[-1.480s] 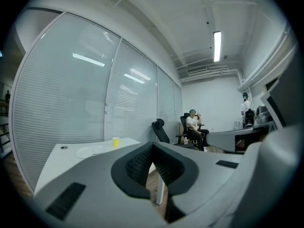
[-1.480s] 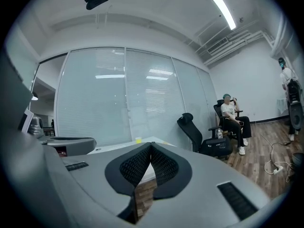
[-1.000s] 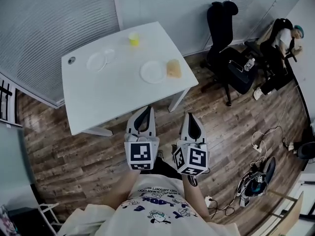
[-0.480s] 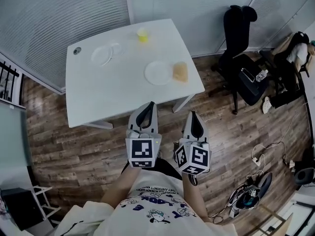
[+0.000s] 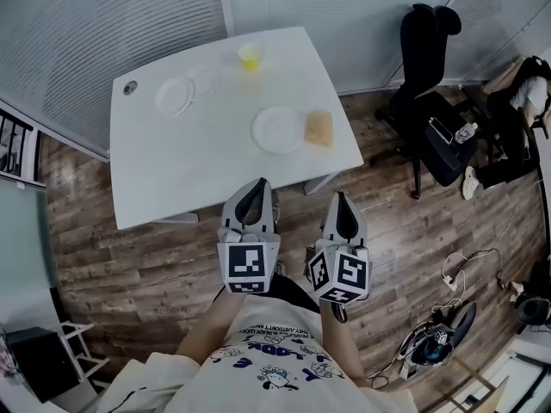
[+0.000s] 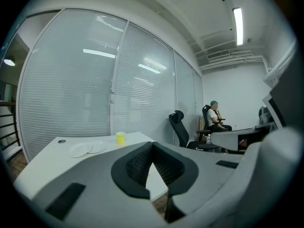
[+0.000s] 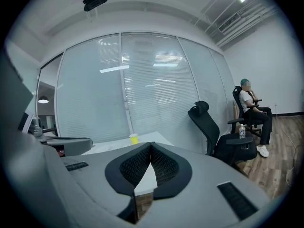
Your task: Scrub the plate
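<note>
On the white table (image 5: 172, 170) a white plate (image 5: 277, 129) lies near the right edge, and a tan sponge (image 5: 319, 128) sits just to its right. My left gripper (image 5: 257, 183) and right gripper (image 5: 339, 196) hang side by side over the wood floor, short of the table's near edge. Both point toward the table, shut and empty. In the left gripper view the left gripper's (image 6: 152, 143) pads meet at the tips. The right gripper (image 7: 151, 145) in its own view is closed the same way.
Two more white plates (image 5: 175, 95) and a yellow cup (image 5: 250, 56) stand at the table's far side. A black office chair (image 5: 430, 67) is to the right of the table, and a seated person (image 7: 249, 101) is beyond it. Cables (image 5: 469, 256) lie on the floor at right.
Both grippers have drifted forward toward the table edge, still shut. The table now sits a little closer in the head view.
</note>
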The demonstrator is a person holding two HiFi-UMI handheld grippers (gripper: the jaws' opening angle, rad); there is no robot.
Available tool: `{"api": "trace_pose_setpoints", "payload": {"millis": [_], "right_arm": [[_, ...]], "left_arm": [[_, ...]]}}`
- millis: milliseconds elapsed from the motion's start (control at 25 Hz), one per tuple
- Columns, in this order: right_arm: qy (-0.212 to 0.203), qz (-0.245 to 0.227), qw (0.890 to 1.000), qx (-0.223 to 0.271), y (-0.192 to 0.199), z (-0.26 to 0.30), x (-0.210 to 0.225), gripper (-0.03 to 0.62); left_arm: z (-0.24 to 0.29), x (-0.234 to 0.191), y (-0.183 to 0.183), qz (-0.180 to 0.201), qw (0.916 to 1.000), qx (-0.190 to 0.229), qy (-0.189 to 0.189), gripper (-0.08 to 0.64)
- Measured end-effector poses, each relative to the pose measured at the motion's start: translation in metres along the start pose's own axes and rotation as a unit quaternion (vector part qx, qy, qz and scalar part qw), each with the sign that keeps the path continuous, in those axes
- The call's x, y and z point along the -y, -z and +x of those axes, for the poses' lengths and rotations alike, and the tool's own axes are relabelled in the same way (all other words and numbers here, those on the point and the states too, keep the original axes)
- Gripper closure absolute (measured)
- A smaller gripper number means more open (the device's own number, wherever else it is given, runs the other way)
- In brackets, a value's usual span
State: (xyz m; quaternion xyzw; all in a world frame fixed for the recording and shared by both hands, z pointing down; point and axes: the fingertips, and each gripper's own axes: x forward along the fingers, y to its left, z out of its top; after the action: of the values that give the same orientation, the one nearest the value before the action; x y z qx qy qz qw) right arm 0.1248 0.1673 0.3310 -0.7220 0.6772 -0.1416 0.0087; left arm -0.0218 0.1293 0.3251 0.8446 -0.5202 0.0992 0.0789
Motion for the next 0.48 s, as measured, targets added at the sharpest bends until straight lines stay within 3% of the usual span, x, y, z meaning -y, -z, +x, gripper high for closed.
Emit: {"api": "trace_pose_setpoints", "payload": {"millis": [480], "right_arm": [[0.003, -0.005, 1.000, -0.018, -0.003, 0.071, 0.007, 0.598]], "left_arm": [[0.067, -0.016, 0.003, -0.015, 0.9996, -0.024, 0.004, 0.537]]}}
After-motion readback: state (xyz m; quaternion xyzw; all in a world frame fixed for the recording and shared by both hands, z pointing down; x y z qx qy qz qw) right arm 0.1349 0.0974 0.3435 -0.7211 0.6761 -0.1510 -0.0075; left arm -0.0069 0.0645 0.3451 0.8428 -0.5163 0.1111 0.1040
